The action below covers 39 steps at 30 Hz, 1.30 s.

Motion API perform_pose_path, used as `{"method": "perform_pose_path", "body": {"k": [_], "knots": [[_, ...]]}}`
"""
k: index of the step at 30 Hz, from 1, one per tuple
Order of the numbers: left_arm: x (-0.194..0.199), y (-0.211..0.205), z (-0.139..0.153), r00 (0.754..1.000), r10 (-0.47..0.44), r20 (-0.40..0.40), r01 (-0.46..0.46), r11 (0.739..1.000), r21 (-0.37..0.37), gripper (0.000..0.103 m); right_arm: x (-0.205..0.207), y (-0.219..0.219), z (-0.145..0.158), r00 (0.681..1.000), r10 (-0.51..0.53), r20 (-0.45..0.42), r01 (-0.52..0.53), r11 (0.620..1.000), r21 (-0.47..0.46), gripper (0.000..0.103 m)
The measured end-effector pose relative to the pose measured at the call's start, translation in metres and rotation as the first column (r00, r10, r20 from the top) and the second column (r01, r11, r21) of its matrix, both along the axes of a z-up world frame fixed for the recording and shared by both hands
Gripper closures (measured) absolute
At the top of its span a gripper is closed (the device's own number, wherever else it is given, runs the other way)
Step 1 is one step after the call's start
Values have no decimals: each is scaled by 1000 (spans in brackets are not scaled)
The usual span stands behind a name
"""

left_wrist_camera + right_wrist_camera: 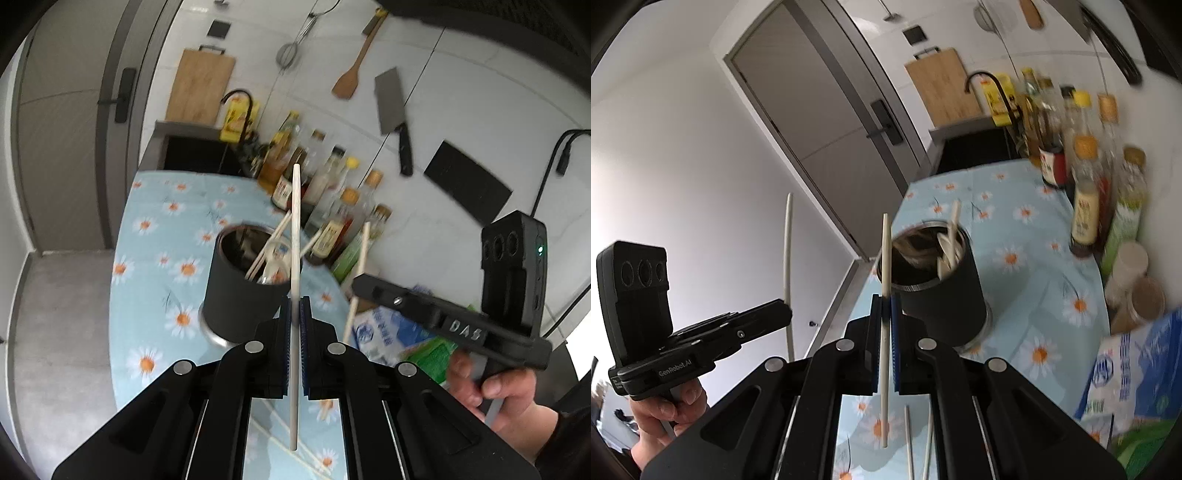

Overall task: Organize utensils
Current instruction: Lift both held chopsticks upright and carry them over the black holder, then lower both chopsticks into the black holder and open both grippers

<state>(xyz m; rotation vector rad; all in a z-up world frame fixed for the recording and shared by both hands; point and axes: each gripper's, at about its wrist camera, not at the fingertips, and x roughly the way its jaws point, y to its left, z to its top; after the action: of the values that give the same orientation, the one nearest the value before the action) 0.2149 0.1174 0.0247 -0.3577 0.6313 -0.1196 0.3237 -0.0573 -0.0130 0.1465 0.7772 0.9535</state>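
Note:
My left gripper (294, 301) is shut on a white chopstick (295, 229) that stands upright between its blue pads. Just beyond it on the daisy tablecloth (155, 280) stands a black utensil holder (236, 295) with several chopsticks inside. In the same view my right gripper (356, 286) grips a pale chopstick (364, 254) to the right of the holder. In the right wrist view my right gripper (885, 299) is shut on that chopstick (885, 251), near the holder (945, 302). My left gripper (788, 314) is at the left with its chopstick (788, 251). Two loose chopsticks (908, 443) lie on the cloth below.
Sauce and oil bottles (332, 192) line the wall behind the holder. A dark sink with a black faucet (240, 99) is at the counter's far end. Packages (1130, 373) and jars (1137, 291) crowd the right side. A cleaver (391, 107) and a wooden spatula (351, 77) hang on the wall.

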Motion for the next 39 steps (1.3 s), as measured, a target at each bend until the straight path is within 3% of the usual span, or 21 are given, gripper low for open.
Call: {"method": "perform_pose_path", "body": {"k": [7, 14, 23, 31, 36, 39], "knots": [[7, 14, 18, 993, 9, 122, -7, 1000, -13, 100, 10, 25, 16, 997, -3, 76, 3, 1000, 6, 97], [28, 29, 31, 969, 31, 244, -22, 999, -37, 100, 31, 38, 41, 983, -22, 183, 12, 999, 52, 97], [48, 46, 42, 913, 98, 396, -90, 995, -38, 100, 59, 39, 71, 957, -78, 281, 43, 991, 131, 97], [70, 52, 31, 885, 83, 458, -85, 996, -16, 100, 65, 51, 69, 939, -92, 332, 53, 991, 124, 97], [86, 48, 8, 891, 62, 451, -85, 996, 31, 100, 70, 53, 56, 938, -113, 328, 74, 989, 127, 97], [95, 45, -8, 898, 39, 438, -68, 996, 50, 99, 78, 53, 41, 951, -122, 283, 87, 987, 135, 97]]}}
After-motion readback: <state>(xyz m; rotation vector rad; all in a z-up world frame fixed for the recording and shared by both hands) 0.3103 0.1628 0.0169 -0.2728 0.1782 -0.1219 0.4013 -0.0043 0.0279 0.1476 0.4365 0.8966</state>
